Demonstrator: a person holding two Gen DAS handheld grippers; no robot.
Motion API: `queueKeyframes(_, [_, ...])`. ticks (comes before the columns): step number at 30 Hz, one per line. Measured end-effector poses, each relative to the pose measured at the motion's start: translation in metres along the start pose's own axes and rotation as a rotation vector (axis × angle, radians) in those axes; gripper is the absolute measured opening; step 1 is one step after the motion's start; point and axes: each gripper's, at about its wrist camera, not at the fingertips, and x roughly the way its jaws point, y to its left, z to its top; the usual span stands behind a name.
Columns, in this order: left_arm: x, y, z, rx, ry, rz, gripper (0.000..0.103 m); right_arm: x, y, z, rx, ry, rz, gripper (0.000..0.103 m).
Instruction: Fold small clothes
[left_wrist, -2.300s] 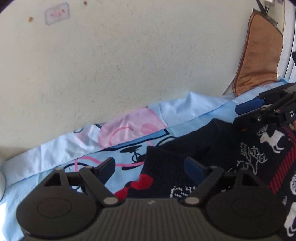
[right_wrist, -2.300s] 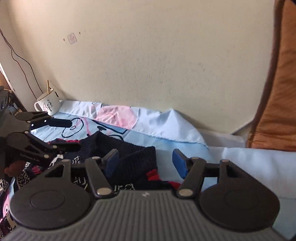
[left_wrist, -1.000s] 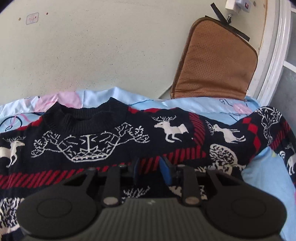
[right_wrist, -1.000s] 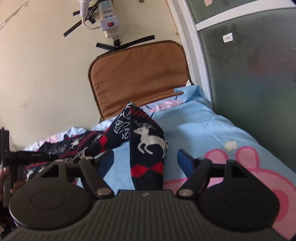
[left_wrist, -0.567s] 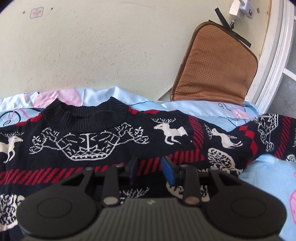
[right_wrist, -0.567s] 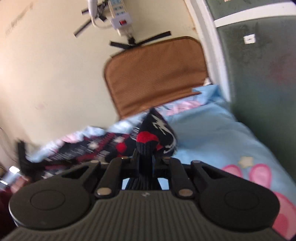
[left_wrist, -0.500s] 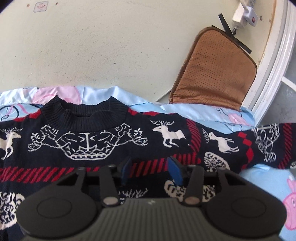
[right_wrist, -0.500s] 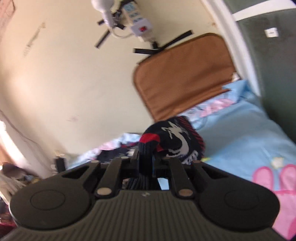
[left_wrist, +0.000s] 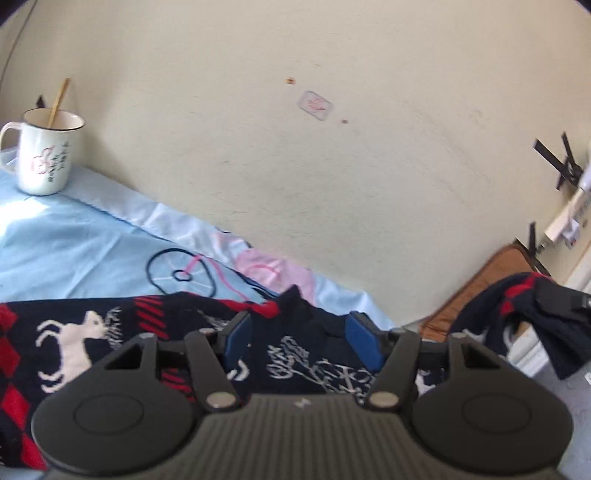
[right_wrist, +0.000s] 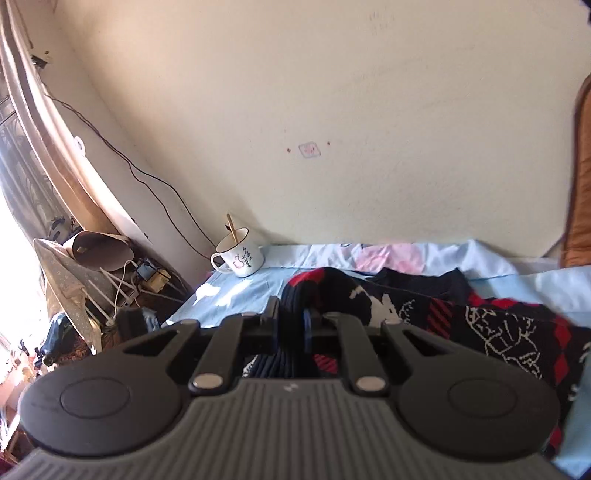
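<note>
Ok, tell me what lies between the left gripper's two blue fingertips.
In the left wrist view, the left gripper is open over the reindeer sweater; its dark collar edge lies between the pads.

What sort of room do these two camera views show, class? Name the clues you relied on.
Most likely a bedroom at home. A dark patterned sweater lies spread on a light blue cartoon-print bedsheet against a plain wall, a white enamel mug sits at the bed's edge, and a brown cushion leans on the wall.
</note>
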Motion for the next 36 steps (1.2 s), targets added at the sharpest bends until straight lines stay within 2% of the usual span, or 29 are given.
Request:
queueKeyframes(2, [0.004, 0.013, -0.004, -0.017, -0.001, 0.017, 0.058, 0.044, 0.003, -0.002, 0.009, 0.038, 0.013, 0.029])
queueKeyframes(3, [0.008, 0.017, -0.006, -0.021, 0.016, 0.016, 0.058, 0.057, 0.005, 0.000, -0.019, 0.065, -0.024, 0.034])
queueKeyframes(4, [0.013, 0.017, -0.007, -0.018, 0.039, 0.014, 0.058, 0.061, 0.003, 0.001, -0.034, 0.055, -0.056, 0.040])
queueKeyframes(7, [0.019, 0.015, -0.009, -0.007, 0.059, 0.003, 0.058, 0.038, -0.017, 0.000, -0.021, -0.016, -0.083, 0.040])
queueKeyframes(9, [0.024, 0.009, -0.007, 0.008, 0.071, -0.006, 0.058, 0.016, -0.038, -0.004, -0.015, -0.062, -0.154, 0.041])
queueKeyframes(11, [0.028, 0.006, -0.010, 0.033, 0.084, 0.014, 0.057, 0.005, -0.061, -0.017, 0.029, -0.057, -0.180, 0.042])
queueKeyframes(13, [0.035, 0.003, -0.014, 0.055, 0.118, 0.076, 0.052, -0.001, -0.087, -0.040, 0.092, -0.038, -0.184, 0.042])
queueKeyframes(14, [0.039, 0.005, -0.015, 0.057, 0.133, 0.096, 0.044, -0.002, -0.102, -0.055, 0.121, -0.022, -0.207, 0.042])
queueKeyframes(16, [0.042, 0.006, -0.015, 0.055, 0.135, 0.114, 0.041, 0.000, -0.128, -0.081, 0.153, 0.021, -0.323, 0.042])
queueKeyframes(17, [0.043, 0.004, -0.014, 0.064, 0.142, 0.127, 0.038, 0.000, -0.143, -0.092, 0.166, 0.018, -0.372, 0.026])
queueKeyframes(18, [0.042, 0.002, -0.014, 0.076, 0.155, 0.147, 0.036, -0.006, -0.151, -0.097, 0.190, -0.022, -0.375, 0.019])
queueKeyframes(19, [0.036, 0.002, -0.010, 0.061, 0.170, 0.147, 0.035, -0.010, -0.156, -0.097, 0.239, -0.018, -0.374, 0.011])
queueKeyframes(20, [0.026, 0.005, -0.004, 0.021, 0.176, 0.115, 0.035, -0.015, -0.155, -0.094, 0.295, -0.015, -0.381, 0.016])
queueKeyframes(22, [-0.011, 0.012, 0.015, -0.040, 0.113, 0.019, 0.039, -0.020, -0.133, -0.087, 0.250, -0.040, -0.390, 0.026])
queueKeyframes(23, [-0.036, 0.015, 0.027, -0.044, 0.052, 0.009, 0.042, -0.021, -0.114, -0.083, 0.185, -0.048, -0.375, 0.032])
queueKeyframes(25, [-0.091, 0.022, 0.045, -0.036, -0.079, 0.076, 0.046, -0.020, -0.083, -0.080, 0.095, -0.046, -0.323, 0.036])
queueKeyframes(27, [-0.139, 0.032, 0.054, -0.041, -0.163, 0.128, 0.046, -0.015, -0.053, -0.080, 0.035, -0.027, -0.245, 0.036])
queueKeyframes(29, [-0.190, 0.048, 0.049, -0.057, -0.233, 0.151, 0.046, 0.004, -0.022, -0.084, -0.024, 0.009, -0.161, 0.037])
queueKeyframes(31, [-0.234, 0.060, 0.040, -0.061, -0.290, 0.173, 0.048, 0.030, 0.022, -0.091, -0.154, 0.060, -0.087, 0.038])
queueKeyframes(36, [-0.308, 0.078, 0.010, -0.036, -0.376, 0.198, 0.052, 0.100, 0.145, -0.135, -0.676, 0.207, 0.030, 0.046])
